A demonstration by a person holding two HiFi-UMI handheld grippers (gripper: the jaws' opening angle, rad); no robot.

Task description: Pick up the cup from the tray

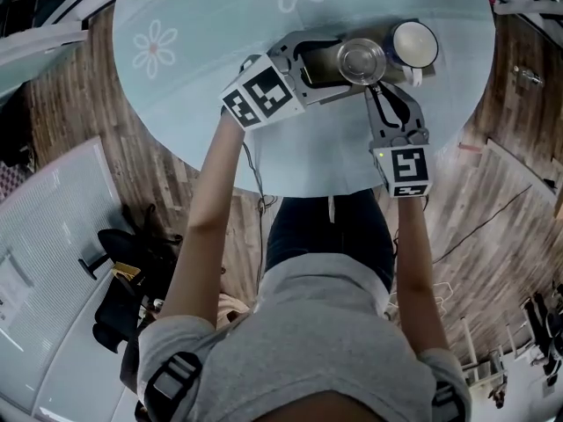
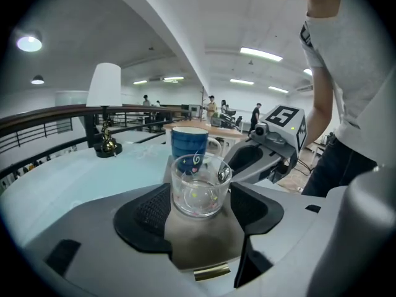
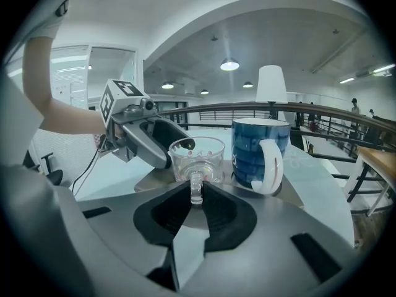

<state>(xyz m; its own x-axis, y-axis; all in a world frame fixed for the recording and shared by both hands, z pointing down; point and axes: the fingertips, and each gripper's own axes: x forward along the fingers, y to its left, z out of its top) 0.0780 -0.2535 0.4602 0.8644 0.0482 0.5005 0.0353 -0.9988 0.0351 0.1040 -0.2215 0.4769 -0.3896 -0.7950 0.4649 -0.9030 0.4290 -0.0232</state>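
A clear glass cup (image 1: 361,61) with a handle stands on a grey tray (image 1: 318,69) on the round pale-blue table (image 1: 202,104). Beside it on the tray is a blue mug (image 1: 414,44) with a white inside. My left gripper (image 1: 347,62) is open, its two pads on either side of the glass cup (image 2: 199,187) with a gap at each pad. My right gripper (image 1: 376,86) comes from the near side and is shut on the handle of the glass cup (image 3: 197,159). In the right gripper view the blue mug (image 3: 257,153) stands just right of the glass.
A white-shaded table lamp (image 2: 104,110) stands further back on the table. The table's edge runs close under my right gripper, with wooden floor (image 1: 493,192) beyond. The tray (image 3: 296,193) ends a little past the mug.
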